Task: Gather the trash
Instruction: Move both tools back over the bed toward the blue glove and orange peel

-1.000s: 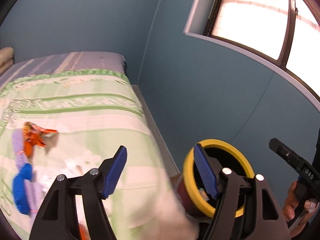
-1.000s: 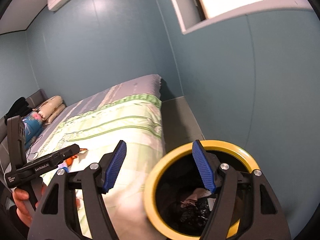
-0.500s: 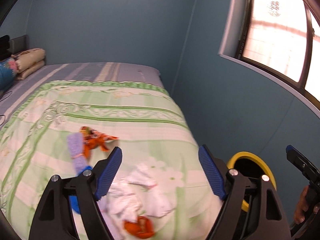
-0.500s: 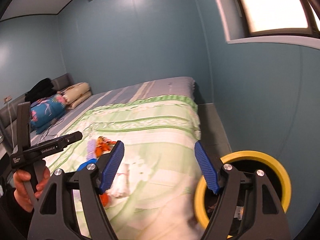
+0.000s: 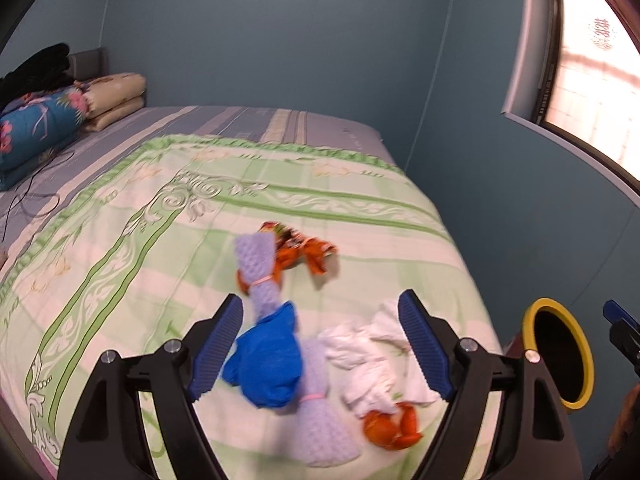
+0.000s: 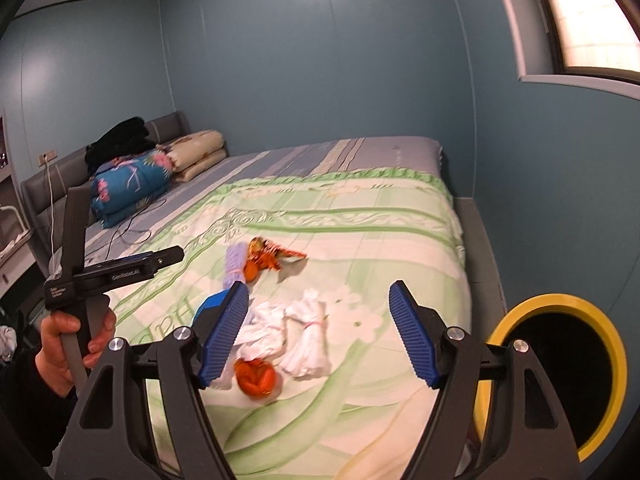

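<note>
Trash lies in a loose pile on the green quilt point(image 5: 120, 248): an orange wrapper point(image 5: 304, 250), a lilac foam net point(image 5: 258, 264), a blue bag point(image 5: 268, 364), crumpled white tissue point(image 5: 368, 356) and orange peel point(image 5: 390, 428). My left gripper point(image 5: 321, 300) hovers open over the blue bag and tissue, nothing between its pads. My right gripper point(image 6: 319, 287) is open too, above a tied white foam net point(image 6: 308, 336) and the orange peel point(image 6: 256, 374). The yellow-rimmed bin point(image 6: 548, 302) stands beside the bed, at the right.
Folded blankets and pillows point(image 6: 132, 184) are stacked at the headboard, with a cable point(image 6: 132, 232) trailing over the sheet. A blue wall and a window point(image 5: 592, 92) run along the right. A hand point(image 6: 68, 344) holds the left gripper point(image 6: 172, 256) at the left.
Both views have swung left from the bin to the bed. The bin has slid to the right edge, and the trash pile now lies under both grippers. Both jaws stand slightly wider.
</note>
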